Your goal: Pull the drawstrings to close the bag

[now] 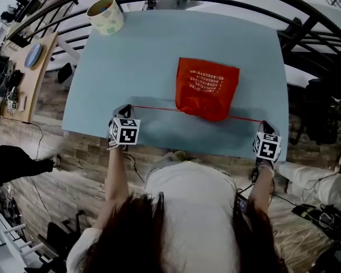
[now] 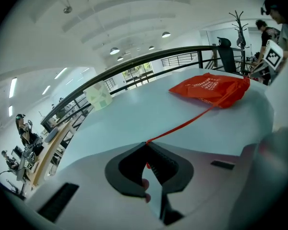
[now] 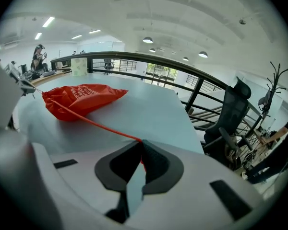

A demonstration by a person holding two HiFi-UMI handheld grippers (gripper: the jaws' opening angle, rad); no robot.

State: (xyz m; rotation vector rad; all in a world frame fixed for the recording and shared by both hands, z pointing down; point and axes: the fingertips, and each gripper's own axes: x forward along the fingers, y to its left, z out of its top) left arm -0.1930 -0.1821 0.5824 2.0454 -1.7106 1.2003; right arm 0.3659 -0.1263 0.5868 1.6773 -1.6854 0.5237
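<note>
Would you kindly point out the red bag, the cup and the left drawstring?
red bag (image 1: 207, 87): head view, printed face.
cup (image 1: 111, 23): head view, side wall.
left drawstring (image 1: 154, 108): head view, mid-length.

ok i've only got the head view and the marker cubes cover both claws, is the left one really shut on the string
Observer: Yes. In the left gripper view the left claw is shut on the left drawstring, pinching it right at the tips.
Operator: and the right one
Observer: Same there. The right gripper view shows the right claw shut on the right drawstring, with a short red bit showing behind the tips.
Operator: what does the bag look like side on
Observer: In the right gripper view the red bag lies low on the table, and the end the string runs into is bunched to a narrow point.
</note>
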